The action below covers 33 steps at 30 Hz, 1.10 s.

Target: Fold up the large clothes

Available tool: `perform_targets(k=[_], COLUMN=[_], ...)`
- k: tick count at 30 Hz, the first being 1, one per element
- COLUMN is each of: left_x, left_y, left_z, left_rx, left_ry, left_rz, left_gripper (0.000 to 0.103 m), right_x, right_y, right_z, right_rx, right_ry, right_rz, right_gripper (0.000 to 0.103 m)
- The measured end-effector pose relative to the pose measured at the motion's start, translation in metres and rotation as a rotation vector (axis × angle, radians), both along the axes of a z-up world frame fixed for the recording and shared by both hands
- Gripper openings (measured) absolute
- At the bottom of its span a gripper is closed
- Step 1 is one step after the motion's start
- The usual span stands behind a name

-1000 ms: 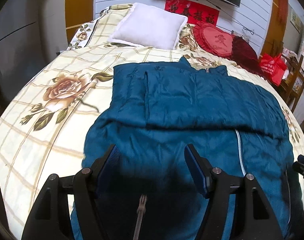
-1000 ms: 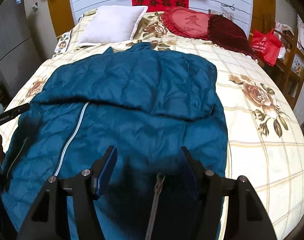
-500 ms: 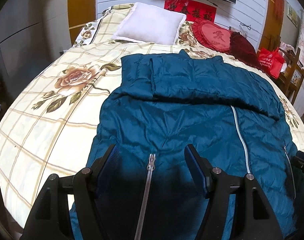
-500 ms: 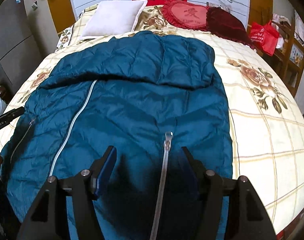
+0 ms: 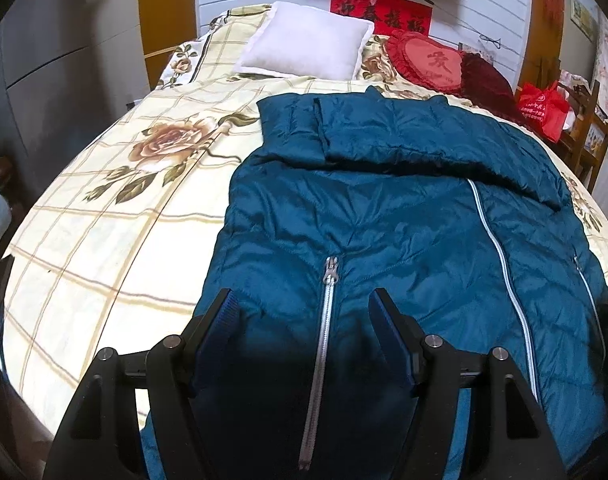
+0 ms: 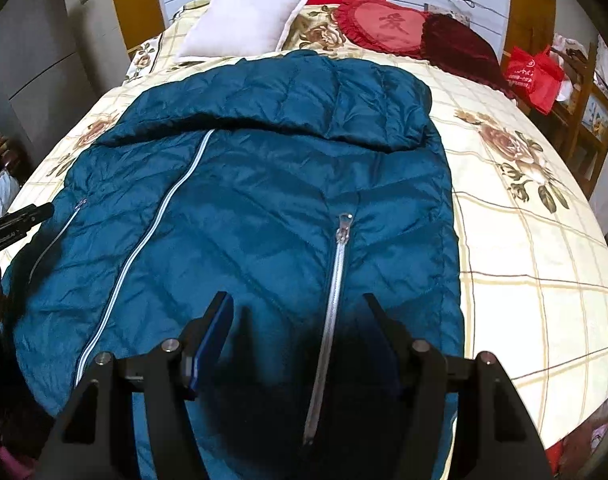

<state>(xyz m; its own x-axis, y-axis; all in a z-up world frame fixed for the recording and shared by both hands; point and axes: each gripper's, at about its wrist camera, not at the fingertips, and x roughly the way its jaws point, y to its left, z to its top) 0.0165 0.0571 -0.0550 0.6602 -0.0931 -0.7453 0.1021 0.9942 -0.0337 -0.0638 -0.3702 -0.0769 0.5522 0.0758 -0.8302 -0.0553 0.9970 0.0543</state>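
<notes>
Left wrist view: my left gripper (image 5: 304,304) hangs with its jaws spread wide and nothing between them. Directly below and ahead of it lies the blue down jacket (image 5: 383,208), spread flat on the floral bedspread (image 5: 104,220). A pocket zipper (image 5: 323,320) runs up the gap between my two fingers. To the right of my fingers, the main zipper (image 5: 499,264) runs away up the jacket. At the far end of the jacket, a folded-over part lies across its width. Beyond that sit a white pillow (image 5: 307,48) and, further right, a red heart cushion (image 5: 427,60).

Right wrist view: the left tool's tip shows at my far left, though I cannot resolve it clearly. My right gripper (image 6: 298,302) is likewise wide open and holds nothing. A second pocket zipper (image 6: 335,268) lies between its fingers on the jacket. Bare bedspread extends to my right.
</notes>
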Motion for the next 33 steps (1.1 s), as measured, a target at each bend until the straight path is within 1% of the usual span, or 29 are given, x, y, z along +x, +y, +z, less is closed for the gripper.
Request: perform_targets(k=[6, 12, 24, 33], left_x=[-0.013, -0.021, -0.035, -0.044], left_y=[0.006, 0.016, 0.035, 0.051], left_z=[-0.003, -0.003, 0.002, -0.002], left_rx=[0.027, 0.026, 0.021, 0.025], left_ry=[0.007, 0.018, 0.028, 0.043], left_rz=[0.000, 0.005, 0.025, 0.045], left_gripper=[0.080, 0.080, 0.080, 0.080], right_x=[-0.010, -0.020, -0.037, -0.047], right_y=[0.006, 0.007, -0.007, -0.017], right_z=[0.000, -0.002, -0.006, -0.007], right_rx=[0.012, 0.003, 0.015, 0.024], right_ry=[0.000, 0.014, 0.035, 0.056], right_rz=[0.013, 0.017, -0.016, -0.034], right_gripper=[0.068, 0.068, 0.068, 0.068])
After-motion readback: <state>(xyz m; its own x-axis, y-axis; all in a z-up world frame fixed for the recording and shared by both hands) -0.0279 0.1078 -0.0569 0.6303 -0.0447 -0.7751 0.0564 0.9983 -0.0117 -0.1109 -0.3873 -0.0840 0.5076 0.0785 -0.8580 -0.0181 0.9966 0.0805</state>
